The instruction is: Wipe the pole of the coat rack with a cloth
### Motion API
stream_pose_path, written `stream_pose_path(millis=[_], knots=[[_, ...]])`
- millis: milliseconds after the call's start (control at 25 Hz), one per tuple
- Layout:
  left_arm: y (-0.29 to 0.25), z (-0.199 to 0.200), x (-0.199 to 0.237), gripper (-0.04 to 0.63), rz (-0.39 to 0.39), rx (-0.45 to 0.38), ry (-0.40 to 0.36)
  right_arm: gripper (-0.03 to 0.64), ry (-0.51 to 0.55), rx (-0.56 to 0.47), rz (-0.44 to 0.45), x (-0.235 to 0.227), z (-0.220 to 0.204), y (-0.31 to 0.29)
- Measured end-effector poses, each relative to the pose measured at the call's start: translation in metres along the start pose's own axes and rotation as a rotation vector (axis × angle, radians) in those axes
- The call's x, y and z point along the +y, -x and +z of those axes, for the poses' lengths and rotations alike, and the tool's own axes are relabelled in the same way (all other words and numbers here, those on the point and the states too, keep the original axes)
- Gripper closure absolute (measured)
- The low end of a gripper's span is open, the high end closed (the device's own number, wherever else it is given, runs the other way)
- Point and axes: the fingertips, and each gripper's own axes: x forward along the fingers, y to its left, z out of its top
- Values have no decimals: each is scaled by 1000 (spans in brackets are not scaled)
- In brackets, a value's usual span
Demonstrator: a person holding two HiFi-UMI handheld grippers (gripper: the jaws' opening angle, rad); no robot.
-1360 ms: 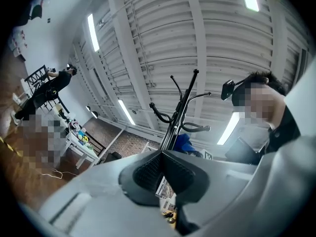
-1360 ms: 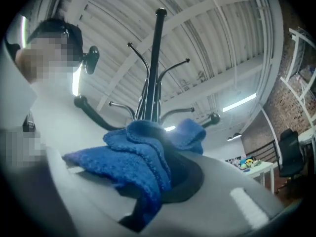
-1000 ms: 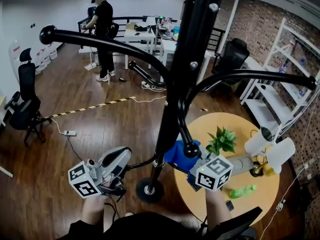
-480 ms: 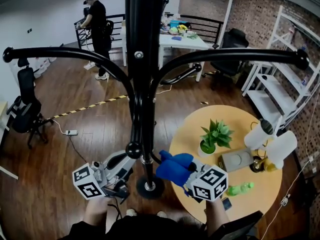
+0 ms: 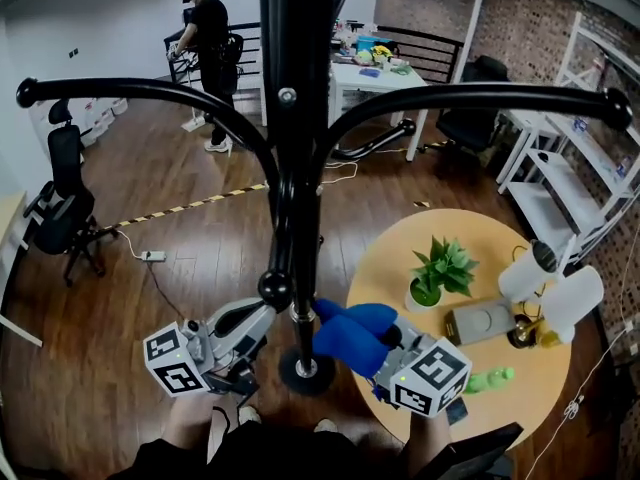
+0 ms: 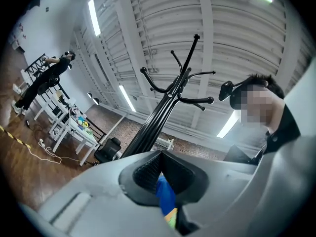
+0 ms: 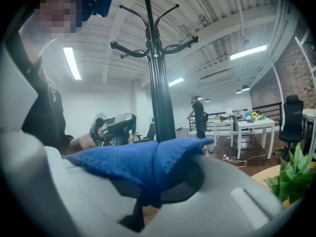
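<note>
**Clerk:** Head view, first item?
**Checker:** Coat rack pole: black metal, upright, curved arms branching off high up, round base on the wood floor.
**Clerk:** Second?
**Checker:** Blue cloth, just right of the pole's lower part and above the base. Touching the pole or a hair apart: cannot tell. The right gripper is clenched on it. The left gripper is just left of the pole at about the same height. A round table stands right of the pole, with a potted plant on it.
**Clerk:** Left gripper view?
**Checker:** Jaws drawn together with nothing between them. The pole rises beyond, and a sliver of the cloth shows past the slit.
**Clerk:** Right gripper view?
**Checker:** Jaws closed on a fold of the cloth, the rest draped over both. The pole is directly ahead.
**Clerk:** Handling notes?
**Checker:** Judgement only. Cloth: soft terry, light and limp, so it should wrap round the tube. Hold it by the bunched fold, loose face toward the pole. Pole: stiff, smooth, likely slippery. The rack is tall on a small base and may rock under sideways pressure. The empty gripper could steady it low on the pole, below the arms.
</note>
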Motion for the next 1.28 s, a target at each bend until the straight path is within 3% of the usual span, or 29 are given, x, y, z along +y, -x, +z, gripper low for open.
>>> stream_pose_path(millis=[240,480,680,880,1080,1280], knots=[[36,26,15,594,-96,29,25,584,76,-103,-120,29,55,-16],[83,65,40,594,-193,65,71,584,40,-245,-344,54,91,-42],[102,75,52,594,-268,78,139,584,49,-280,-473,72,98,-56],[89,80,50,594,-312,73,158,584,66,-399,-523,71,131,-46],[63,78,36,594,-328,80,102,584,95,-549,-512,55,159,-23],[47,83,26,594,-328,48,46,584,154,-599,-490,46,181,-23]])
